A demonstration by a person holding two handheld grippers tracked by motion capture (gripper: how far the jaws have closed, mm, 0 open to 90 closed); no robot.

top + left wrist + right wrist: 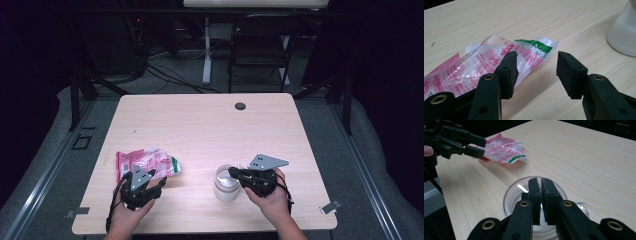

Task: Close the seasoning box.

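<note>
A crumpled clear plastic bag (147, 162) with pink print and a green stripe lies flat on the wooden table's (210, 125) front left. My left gripper (161, 186) hovers at the bag's near right corner, open, with nothing between its jaws; in the left gripper view the bag (486, 65) lies behind the left jaw of that gripper (536, 65). At the front right stands a clear round jar (226, 184) with whitish contents. My right gripper (541, 181) is shut on the near rim of the jar (511, 195). Farther off are the bag (504, 151) and the left gripper (484, 148).
A small black grommet (240, 106) sits near the table's far edge. A dark folding chair (260, 47) and a white desk leg (206, 50) stand beyond the table. Metal clips (331, 206) mark the front corners.
</note>
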